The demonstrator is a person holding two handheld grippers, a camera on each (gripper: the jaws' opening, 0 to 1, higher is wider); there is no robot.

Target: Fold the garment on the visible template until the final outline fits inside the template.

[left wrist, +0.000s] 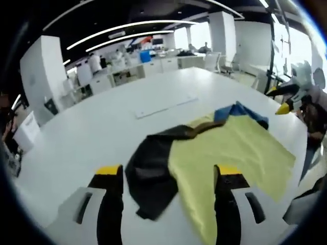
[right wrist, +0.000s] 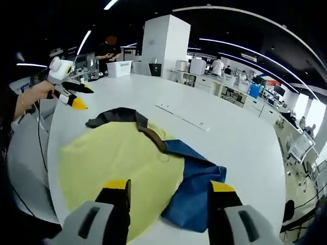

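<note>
we see the garment (left wrist: 225, 148) lying spread on the white table (left wrist: 102, 132), mostly a pale yellow panel with a dark sleeve (left wrist: 150, 176) on one side and a blue sleeve (right wrist: 196, 194) on the other, plus a brown collar strip (right wrist: 150, 135) near the top. in the left gripper view the dark part sits between our own jaws and the yellow part runs out toward the far edge of the table. in the right gripper view the yellow panel and the blue part lie just ahead of our jaws.

left gripper (left wrist: 168, 176): jaws apart, nothing between them, hovering above the cloth. right gripper (right wrist: 168, 191): jaws apart too, empty, hovering over the blue and yellow seam. the right gripper also shows at the right edge of the left gripper view, and the left gripper at the left of the right gripper view, both lifted off the table.

a thin white strip (right wrist: 186, 118) lies on the table beyond the garment; we cannot tell if that is the template, and no clear template outline shows under the cloth.

progress, as we judge it: early. the garment looks mostly flat with sleeves out and some rumpling, no finished fold visible. left to do: grab the sleeves, fold them in, then fold the body until the outline fits.
</note>
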